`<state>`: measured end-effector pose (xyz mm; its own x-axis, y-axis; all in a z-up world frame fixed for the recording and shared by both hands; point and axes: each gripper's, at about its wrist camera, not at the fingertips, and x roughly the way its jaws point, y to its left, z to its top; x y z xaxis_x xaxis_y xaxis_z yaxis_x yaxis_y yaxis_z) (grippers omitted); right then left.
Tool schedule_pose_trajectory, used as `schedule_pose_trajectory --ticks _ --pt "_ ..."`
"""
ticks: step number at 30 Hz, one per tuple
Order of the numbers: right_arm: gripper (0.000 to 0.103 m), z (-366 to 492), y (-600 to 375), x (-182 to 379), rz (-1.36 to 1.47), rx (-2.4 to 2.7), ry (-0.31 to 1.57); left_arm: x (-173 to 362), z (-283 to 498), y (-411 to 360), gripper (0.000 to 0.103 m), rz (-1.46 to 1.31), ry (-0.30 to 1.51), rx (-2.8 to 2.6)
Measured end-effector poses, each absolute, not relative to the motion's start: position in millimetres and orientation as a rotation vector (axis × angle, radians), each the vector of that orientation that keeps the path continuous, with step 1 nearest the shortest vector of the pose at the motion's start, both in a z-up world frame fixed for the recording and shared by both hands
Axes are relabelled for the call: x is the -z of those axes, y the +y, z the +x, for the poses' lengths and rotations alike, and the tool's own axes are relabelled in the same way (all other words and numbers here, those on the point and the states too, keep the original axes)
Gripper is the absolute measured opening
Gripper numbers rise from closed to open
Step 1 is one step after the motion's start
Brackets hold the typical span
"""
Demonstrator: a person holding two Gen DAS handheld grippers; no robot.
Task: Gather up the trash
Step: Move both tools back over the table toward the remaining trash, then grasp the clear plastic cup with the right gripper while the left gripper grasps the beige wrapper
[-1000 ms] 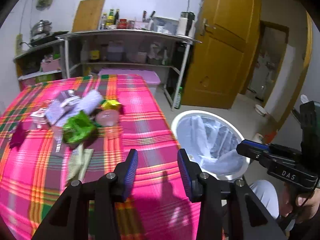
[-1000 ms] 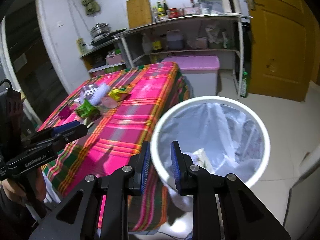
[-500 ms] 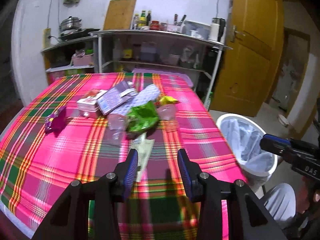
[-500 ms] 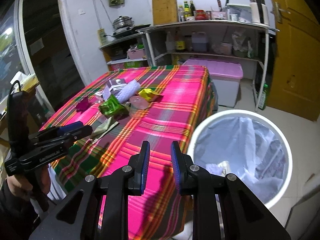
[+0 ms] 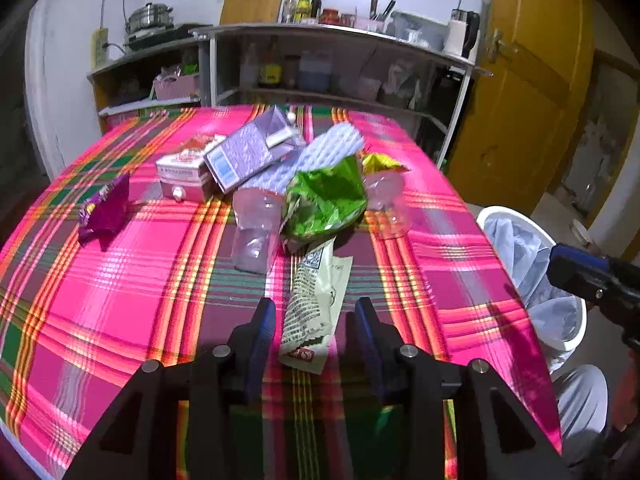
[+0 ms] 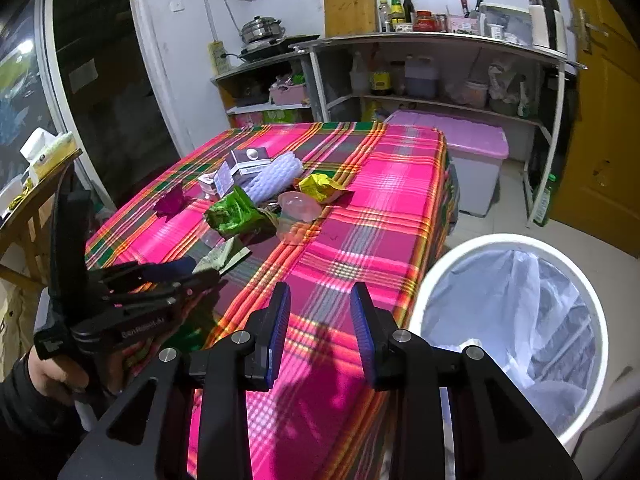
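A pale printed wrapper (image 5: 316,300) lies flat on the plaid tabletop (image 5: 120,288), its near end between the spread fingers of the left gripper (image 5: 315,320), which do not touch it. Just behind it sit a green crumpled bag (image 5: 324,200), clear plastic cups (image 5: 256,236), a purple box (image 5: 248,152) and a magenta wrapper (image 5: 106,208). The right gripper (image 6: 319,312) hangs over the tabletop's edge, jaws opening with nothing between them, beside the white lined bin (image 6: 508,320).

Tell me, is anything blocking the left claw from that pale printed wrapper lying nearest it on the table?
Nothing visible does. The pale wrapper lies flat on the tablecloth, its near end showing in the gap of the left claw, which is open. The green bag sits at its far end.
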<state>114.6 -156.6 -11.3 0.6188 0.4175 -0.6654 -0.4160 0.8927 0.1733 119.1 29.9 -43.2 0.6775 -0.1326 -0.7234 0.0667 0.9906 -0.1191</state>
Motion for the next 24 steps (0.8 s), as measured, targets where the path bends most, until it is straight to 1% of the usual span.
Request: schedule_pose_trajectory --ticks 2,3,4,5,16,20,24 --pt "0.032 122.2 -151.1 12.8 -0.005 -0.484 0.778 46.7 121.7 30.9 0.041 -0.088 0.832 0.113" --pt "0.032 125.9 -148.3 13.8 -0.006 -0.490 0.784 46.6 121.4 30.0 0.039 -0.082 0.828 0.110" --pt "0.032 128.9 -146.3 14.3 -0.007 -0.494 0.788 46.7 121.2 29.4 0.036 -0.078 0.826 0.111" --pt "0.032 132.7 -143.4 14.5 -0.009 -0.500 0.791 47.0 120.6 29.1 0.028 -0.075 0.825 0.112" --pt "0.033 176.5 -108.3 25.4 -0.058 -0.546 0.859 44.8 103.6 35.4 0.027 -0.111 0.789 0.156" --pt "0.041 188.7 -95.9 30.2 -0.070 -0.554 0.882 44.3 97.6 41.1 0.027 -0.125 0.783 0.166" --pt "0.041 200.5 -84.2 34.9 -0.090 -0.549 0.897 41.6 92.0 45.5 0.027 -0.138 0.770 0.177"
